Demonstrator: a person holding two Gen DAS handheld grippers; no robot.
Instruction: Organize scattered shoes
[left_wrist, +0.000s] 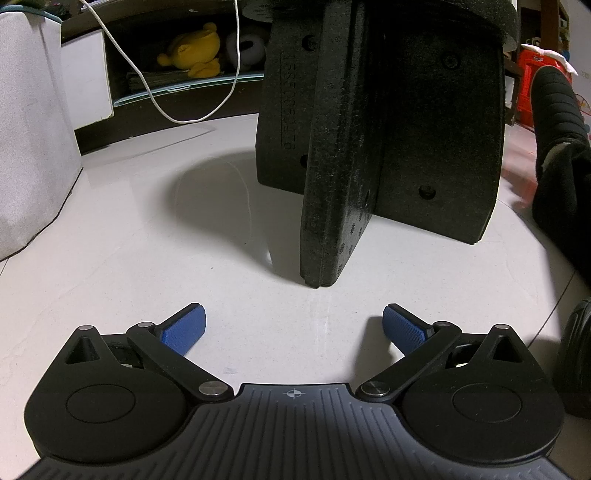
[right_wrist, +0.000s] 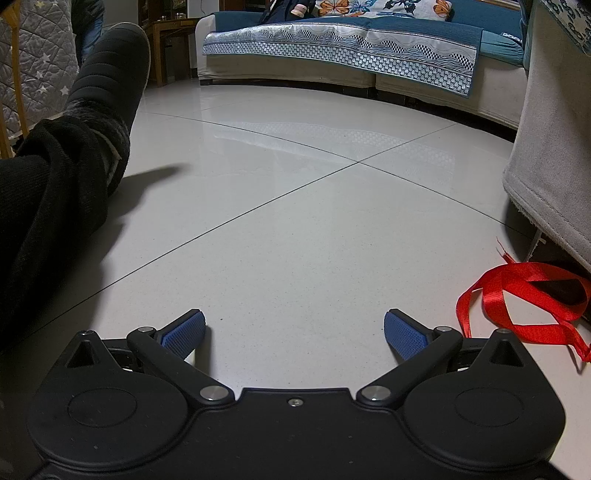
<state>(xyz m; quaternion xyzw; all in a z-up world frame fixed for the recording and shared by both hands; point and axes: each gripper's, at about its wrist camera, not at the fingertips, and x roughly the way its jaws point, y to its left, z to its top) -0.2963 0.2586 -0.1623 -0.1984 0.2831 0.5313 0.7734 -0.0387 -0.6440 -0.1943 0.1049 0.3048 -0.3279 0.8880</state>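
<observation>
**Both grippers low over bare tile, jaws spread**

Blue-padded fingers of the left gripper stand wide apart just above the pale floor, holding nothing. Straight ahead rises a black foam stand made of crossed panels, its nearest edge meeting the tile a little beyond the fingertips; open floor runs past its left side toward a white cabinet and a low shelf with a yellow plush toy and a dangling white cord. At the right edge a dark ribbed slipper sits on a person's foot, toe tilted up.

The right gripper is likewise spread and empty over tile. Wide clear floor stretches ahead to a sofa with a patterned cover. On the left the same slipper and a dark trouser leg edge in; on the right, a grey fabric corner and a loose red ribbon lie near the right finger.
</observation>
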